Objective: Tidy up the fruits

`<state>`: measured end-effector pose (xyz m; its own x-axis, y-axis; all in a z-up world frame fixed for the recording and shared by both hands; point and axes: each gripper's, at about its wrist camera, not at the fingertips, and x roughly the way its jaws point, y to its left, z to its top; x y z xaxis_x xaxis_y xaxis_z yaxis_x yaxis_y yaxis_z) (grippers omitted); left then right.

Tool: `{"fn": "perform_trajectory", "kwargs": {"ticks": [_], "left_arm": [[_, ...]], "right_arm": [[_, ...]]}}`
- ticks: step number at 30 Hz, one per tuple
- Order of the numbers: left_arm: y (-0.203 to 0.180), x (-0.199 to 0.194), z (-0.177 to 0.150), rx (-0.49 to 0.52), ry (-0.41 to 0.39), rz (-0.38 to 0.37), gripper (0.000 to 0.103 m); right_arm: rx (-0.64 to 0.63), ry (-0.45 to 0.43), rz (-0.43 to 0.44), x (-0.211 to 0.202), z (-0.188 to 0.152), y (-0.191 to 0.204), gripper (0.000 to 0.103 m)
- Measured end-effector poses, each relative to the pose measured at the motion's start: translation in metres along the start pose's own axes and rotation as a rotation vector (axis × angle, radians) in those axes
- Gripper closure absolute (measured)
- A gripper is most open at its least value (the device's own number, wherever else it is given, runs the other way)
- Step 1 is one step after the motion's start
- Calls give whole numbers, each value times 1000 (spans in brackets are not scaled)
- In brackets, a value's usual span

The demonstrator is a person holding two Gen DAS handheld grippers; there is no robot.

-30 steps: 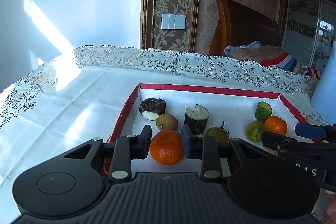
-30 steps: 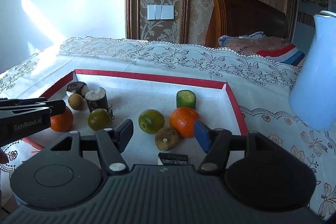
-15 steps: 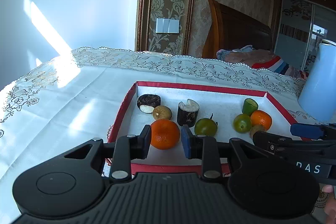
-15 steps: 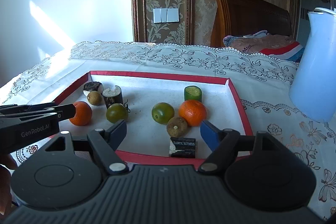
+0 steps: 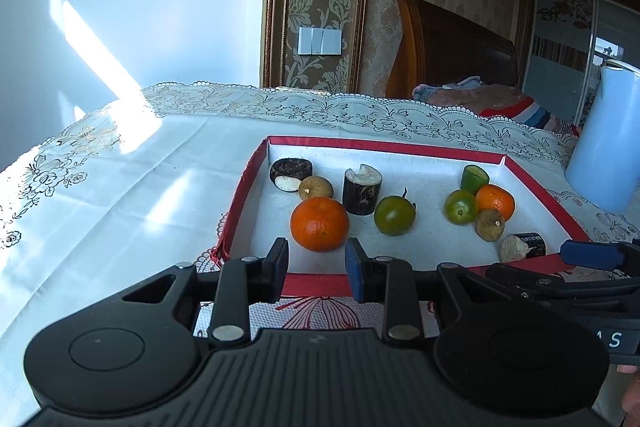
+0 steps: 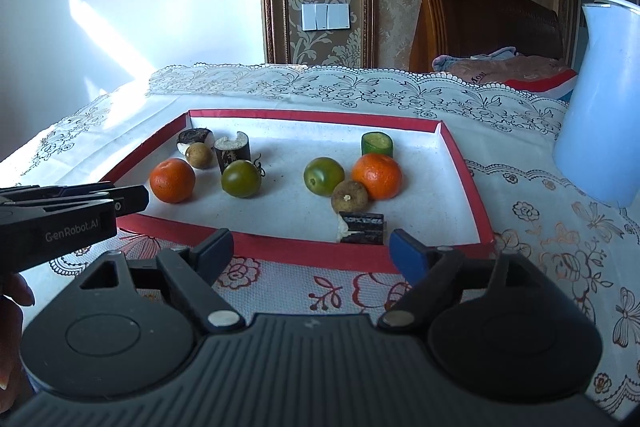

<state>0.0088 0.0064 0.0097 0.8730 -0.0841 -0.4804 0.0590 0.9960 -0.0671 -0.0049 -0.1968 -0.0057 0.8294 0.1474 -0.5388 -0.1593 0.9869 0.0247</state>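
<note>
A red-rimmed white tray holds the fruits. On its left lie an orange, a green fruit, a brown longan and two dark cut pieces. On its right lie a second orange, a green fruit, a brown fruit, a green cut piece and a dark piece. My left gripper is open and empty, just short of the tray's near rim. My right gripper is open and empty, also short of the rim.
A pale blue jug stands on the lace tablecloth right of the tray. A floral mat lies under the tray's near edge. A wooden headboard and bedding are behind the table.
Both grippers have pulled back out of the tray towards me. The left gripper has let go of the orange, which now rests on the tray's left side.
</note>
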Motion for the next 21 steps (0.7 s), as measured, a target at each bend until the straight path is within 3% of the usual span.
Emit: {"fn": "perform_trajectory", "kwargs": {"ticks": [4, 6, 8, 19, 21], "left_arm": [[-4, -6, -4, 24, -12, -1, 73], [-6, -7, -5, 37, -15, 3, 66], [-7, -8, -5, 42, -18, -1, 50], [-10, -15, -11, 70, -30, 8, 48], [-11, -14, -11, 72, -20, 0, 43]], "right_arm": [[1, 13, 4, 2, -2, 0, 16], [-1, 19, 3, 3, -3, 1, 16], [2, 22, 5, 4, -3, 0, 16], [4, 35, 3, 4, -7, 0, 12], [7, 39, 4, 5, -8, -1, 11]]}}
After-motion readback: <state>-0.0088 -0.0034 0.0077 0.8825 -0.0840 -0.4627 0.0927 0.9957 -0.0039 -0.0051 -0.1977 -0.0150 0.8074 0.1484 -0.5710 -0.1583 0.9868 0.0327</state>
